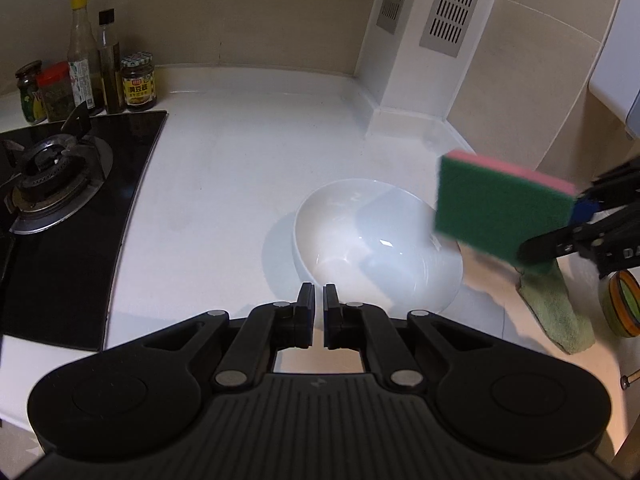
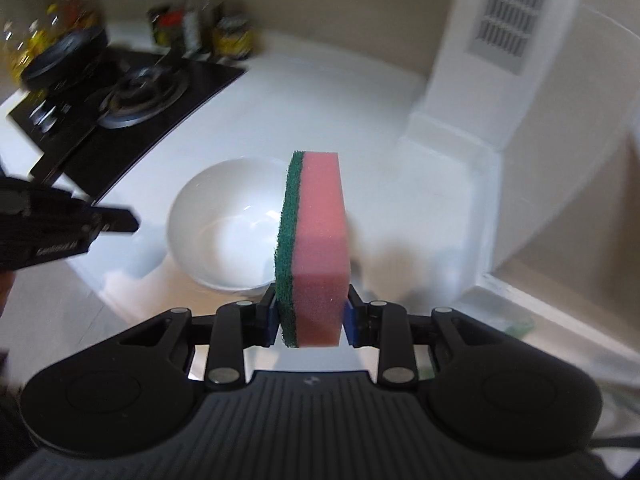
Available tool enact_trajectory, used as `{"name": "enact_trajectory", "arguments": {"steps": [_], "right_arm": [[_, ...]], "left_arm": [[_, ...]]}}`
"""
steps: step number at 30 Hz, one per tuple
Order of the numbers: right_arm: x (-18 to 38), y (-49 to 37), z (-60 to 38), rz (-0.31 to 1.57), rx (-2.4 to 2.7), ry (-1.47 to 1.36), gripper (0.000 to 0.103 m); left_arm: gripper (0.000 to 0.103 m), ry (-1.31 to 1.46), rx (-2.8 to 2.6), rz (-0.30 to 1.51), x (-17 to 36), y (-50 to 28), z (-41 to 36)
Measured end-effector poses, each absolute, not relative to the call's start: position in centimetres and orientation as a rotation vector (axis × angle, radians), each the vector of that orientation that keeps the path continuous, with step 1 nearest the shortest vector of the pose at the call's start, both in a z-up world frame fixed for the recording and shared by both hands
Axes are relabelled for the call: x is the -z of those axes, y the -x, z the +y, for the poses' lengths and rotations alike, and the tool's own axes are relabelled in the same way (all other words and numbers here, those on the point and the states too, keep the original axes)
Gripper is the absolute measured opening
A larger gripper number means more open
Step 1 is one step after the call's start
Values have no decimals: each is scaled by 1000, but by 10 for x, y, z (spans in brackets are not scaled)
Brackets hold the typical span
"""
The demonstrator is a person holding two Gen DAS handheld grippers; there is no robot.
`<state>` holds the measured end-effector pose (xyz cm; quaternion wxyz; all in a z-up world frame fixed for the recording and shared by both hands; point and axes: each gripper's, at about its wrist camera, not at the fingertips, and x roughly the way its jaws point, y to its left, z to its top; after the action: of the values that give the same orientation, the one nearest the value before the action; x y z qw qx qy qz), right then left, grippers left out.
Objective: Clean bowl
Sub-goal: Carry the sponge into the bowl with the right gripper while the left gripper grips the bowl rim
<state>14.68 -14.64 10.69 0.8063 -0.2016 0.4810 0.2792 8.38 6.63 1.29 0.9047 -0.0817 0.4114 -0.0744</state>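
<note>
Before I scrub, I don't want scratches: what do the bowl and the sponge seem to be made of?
Bowl: looks like glazed white ceramic or porcelain, glossy, with sharp light glints inside; hard plastic cannot be ruled out.
Sponge: soft pink foam, finely pored, backed by a coarse green fibrous scouring layer that looks abrasive. The right gripper clamps it across both layers.
</note>
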Motion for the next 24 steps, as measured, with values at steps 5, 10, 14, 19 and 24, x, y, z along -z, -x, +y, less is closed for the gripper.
{"name": "enact_trajectory", "arguments": {"steps": [5,10,14,19,24], "right_arm": [[-99,-177,-102,1166,-674,546,27],[-87,-196,-67,1279,-747,667,27],[-78,-202,-52,1310,-776,733,27],[-67,-207,-49,1319,-796,758,27],[-58,-206,-52,1318,-819,746,27]], "left_arm": [[1,207,186,871,-6,-97,77],[1,290,246,933,-1,-120,95],[1,317,277,971,-1,-136,99],[1,275,243,1023,2,-157,91],[1,278,199,1054,9,-170,90]]}}
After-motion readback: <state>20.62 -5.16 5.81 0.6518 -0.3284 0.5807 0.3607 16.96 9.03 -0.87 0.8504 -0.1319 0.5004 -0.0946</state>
